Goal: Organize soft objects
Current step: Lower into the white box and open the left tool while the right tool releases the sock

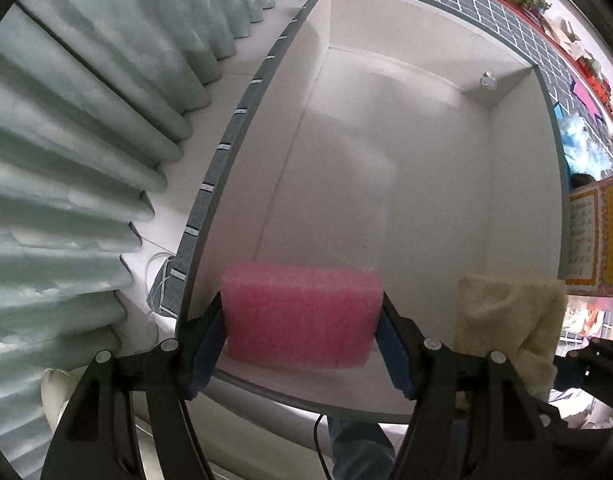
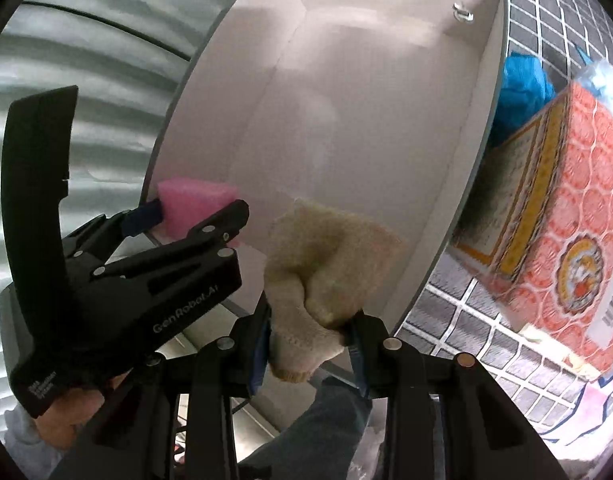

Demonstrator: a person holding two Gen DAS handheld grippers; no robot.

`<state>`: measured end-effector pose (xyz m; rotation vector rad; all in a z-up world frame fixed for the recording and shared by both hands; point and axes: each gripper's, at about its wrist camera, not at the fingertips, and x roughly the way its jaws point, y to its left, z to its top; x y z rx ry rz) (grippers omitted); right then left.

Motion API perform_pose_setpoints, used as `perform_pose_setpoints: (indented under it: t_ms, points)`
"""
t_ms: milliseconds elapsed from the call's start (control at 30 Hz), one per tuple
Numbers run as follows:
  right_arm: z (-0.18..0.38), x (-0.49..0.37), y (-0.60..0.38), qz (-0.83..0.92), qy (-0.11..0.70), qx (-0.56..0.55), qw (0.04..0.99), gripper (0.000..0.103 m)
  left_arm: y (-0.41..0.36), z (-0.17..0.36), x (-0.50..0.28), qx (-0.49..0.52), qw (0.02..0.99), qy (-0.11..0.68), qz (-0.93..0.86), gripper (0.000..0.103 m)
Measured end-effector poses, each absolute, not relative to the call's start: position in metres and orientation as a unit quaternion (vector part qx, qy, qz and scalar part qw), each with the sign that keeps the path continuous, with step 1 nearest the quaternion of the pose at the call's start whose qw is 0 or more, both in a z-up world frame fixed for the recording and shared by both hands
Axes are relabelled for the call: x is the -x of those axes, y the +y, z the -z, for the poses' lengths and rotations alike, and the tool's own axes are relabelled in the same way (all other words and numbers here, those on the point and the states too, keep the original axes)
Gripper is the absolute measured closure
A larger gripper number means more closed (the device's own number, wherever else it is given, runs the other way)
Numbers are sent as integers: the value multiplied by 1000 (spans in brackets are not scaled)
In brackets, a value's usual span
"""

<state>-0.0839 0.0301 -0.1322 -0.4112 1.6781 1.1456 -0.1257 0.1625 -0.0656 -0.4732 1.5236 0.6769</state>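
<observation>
My left gripper (image 1: 302,320) is shut on a pink sponge (image 1: 300,314) and holds it just over the near rim of a white storage box (image 1: 386,160) with a grey rim. My right gripper (image 2: 310,328) is shut on a crumpled cream cloth (image 2: 326,272), held over the same rim to the right of the sponge. The cloth also shows in the left wrist view (image 1: 510,320). The left gripper (image 2: 190,216) with the sponge (image 2: 194,200) also shows in the right wrist view. The inside of the box shows nothing but a small metal fitting (image 1: 488,80) in its far corner.
Pale green curtains (image 1: 86,140) hang left of the box. The box stands on a dark checked cloth (image 2: 466,312). A red patterned carton (image 2: 546,216) and a blue bag (image 2: 522,88) stand right of the box. A person's jeans (image 1: 358,448) show below the rim.
</observation>
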Motion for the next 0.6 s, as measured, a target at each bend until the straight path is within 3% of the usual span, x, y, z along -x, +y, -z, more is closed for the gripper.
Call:
perform_pose_setpoints:
  t_ms: [600]
  points:
    - [130, 77, 39, -485, 690, 173, 508, 68, 163, 64, 138, 198, 643, 673, -307, 30]
